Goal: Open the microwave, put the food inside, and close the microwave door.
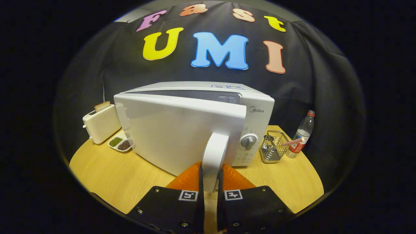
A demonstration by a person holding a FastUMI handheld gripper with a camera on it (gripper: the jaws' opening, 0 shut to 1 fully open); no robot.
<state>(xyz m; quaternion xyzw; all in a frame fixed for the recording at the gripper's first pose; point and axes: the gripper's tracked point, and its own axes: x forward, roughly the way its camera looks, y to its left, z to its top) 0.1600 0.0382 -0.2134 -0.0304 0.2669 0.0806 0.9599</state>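
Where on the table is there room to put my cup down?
Bare table lies in front of the toaster and bean dish, and ahead of the wire basket and bottle. The middle is crowded: the hand-held gripper is shut on the microwave door handle.

White microwave [195, 123], white door [175, 136] and handle [214, 152], grey dial [248, 142]. Cream toaster [101, 123] with brown toast [102, 106]. White dish [121, 143]: green and dark brown grains. Silvery wire basket [272, 146]. Clear bottle [302, 135], red cap, red label. Light wood-grain bench [113, 175].
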